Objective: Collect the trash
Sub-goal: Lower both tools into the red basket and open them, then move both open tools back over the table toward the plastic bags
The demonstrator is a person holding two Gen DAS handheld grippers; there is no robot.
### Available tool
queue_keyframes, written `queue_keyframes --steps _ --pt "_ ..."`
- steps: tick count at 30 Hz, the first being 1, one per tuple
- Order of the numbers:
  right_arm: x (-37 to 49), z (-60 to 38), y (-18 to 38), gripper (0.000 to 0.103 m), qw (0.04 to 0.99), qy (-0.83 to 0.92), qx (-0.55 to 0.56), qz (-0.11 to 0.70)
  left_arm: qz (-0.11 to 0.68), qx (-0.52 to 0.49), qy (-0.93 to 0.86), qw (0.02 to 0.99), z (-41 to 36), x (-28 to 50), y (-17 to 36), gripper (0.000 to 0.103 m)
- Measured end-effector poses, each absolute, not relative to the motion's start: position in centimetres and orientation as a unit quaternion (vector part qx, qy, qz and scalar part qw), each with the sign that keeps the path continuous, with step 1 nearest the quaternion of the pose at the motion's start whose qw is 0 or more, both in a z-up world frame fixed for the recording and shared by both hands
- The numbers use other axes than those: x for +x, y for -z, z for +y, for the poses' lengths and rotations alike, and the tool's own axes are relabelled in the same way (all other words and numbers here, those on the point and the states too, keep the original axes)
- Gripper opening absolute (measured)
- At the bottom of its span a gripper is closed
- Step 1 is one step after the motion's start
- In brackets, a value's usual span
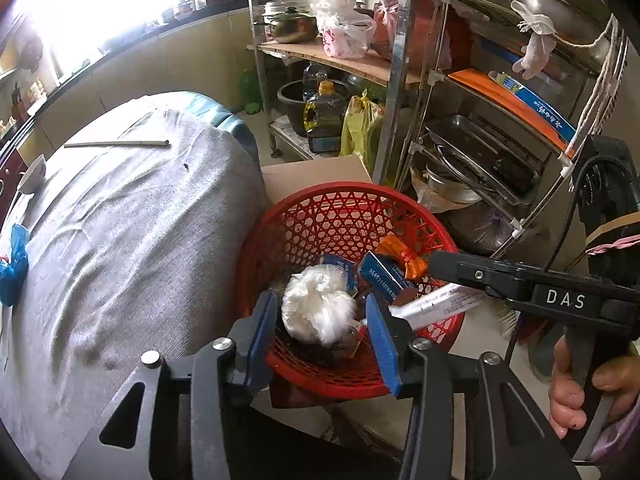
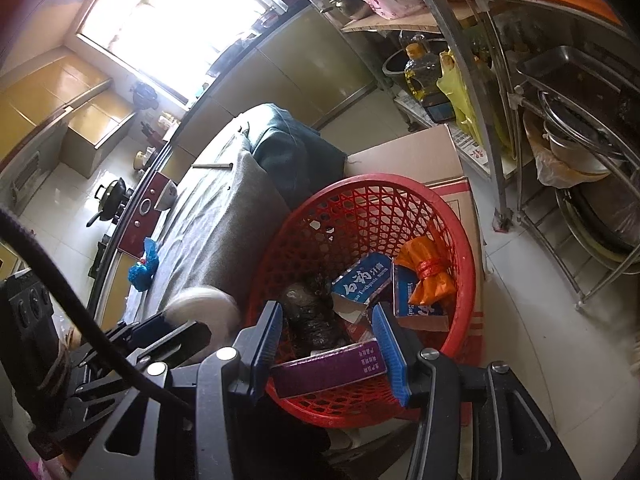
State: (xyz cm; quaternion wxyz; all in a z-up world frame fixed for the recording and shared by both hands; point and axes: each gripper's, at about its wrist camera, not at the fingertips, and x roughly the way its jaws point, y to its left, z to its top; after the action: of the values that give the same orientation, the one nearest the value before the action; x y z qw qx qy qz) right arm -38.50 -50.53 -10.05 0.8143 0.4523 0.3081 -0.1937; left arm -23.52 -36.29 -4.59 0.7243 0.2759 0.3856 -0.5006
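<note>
A red mesh basket (image 1: 340, 196) (image 2: 360, 184) holds blue toothpaste boxes (image 2: 362, 278), a knotted orange bag (image 2: 430, 276) and a black bag (image 2: 310, 312). My left gripper (image 1: 322, 320) hangs over it, open. A balled white plastic bag (image 1: 318, 306) lies between its blue pads, with a small gap on each side. That white bag (image 2: 204, 308) looks blurred in the right wrist view, beside the left gripper (image 2: 172, 336). My right gripper (image 2: 328, 320) is shut on a purple box (image 2: 328, 368) above the basket's near rim. From the left wrist view the right gripper (image 1: 440, 292) enters from the right. A blue bag (image 1: 14, 264) (image 2: 144, 266) lies on the grey-clothed table (image 1: 132, 220).
The basket sits on a cardboard box (image 2: 420, 152) beside the table. Metal racks (image 1: 400, 80) with pots, trays and an oil bottle (image 1: 324, 120) stand behind and to the right. On the table are a thin stick (image 1: 116, 144) and a bowl (image 1: 34, 174). A hand (image 1: 576, 396) holds the right gripper's handle.
</note>
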Motion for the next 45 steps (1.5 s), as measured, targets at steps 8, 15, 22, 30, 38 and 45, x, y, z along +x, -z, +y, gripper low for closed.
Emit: queue_keyframes --steps 8,15,22,30,38,45 --pt "-38.5 -50.5 9.9 0.054 0.816 0.184 0.46 0.296 0.376 0.281 0.501 0.727 -36.2 -23.8 4.4 0.057" --pt "-38.9 -50.8 9.7 0.059 0.815 0.18 0.475 0.28 0.369 0.281 0.492 0.737 -35.9 -23.6 4.2 0.064" --pt "-38.9 -50.8 9.6 0.059 0.814 0.184 0.476 0.279 0.356 0.287 0.463 0.759 -35.1 -23.0 3.9 0.067" --pt "-37.2 -49.6 8.7 0.059 0.821 0.174 0.461 0.287 0.33 0.274 0.415 0.802 -32.5 -21.1 2.4 0.069" --pt "-34.3 -47.1 6.6 0.059 0.84 0.153 0.425 0.299 0.313 0.243 0.371 0.84 -28.9 -18.6 0.5 0.071" --pt "-31.7 -45.0 4.7 0.059 0.858 0.136 0.39 0.305 0.315 0.216 0.338 0.86 -26.1 -16.1 -0.3 0.071"
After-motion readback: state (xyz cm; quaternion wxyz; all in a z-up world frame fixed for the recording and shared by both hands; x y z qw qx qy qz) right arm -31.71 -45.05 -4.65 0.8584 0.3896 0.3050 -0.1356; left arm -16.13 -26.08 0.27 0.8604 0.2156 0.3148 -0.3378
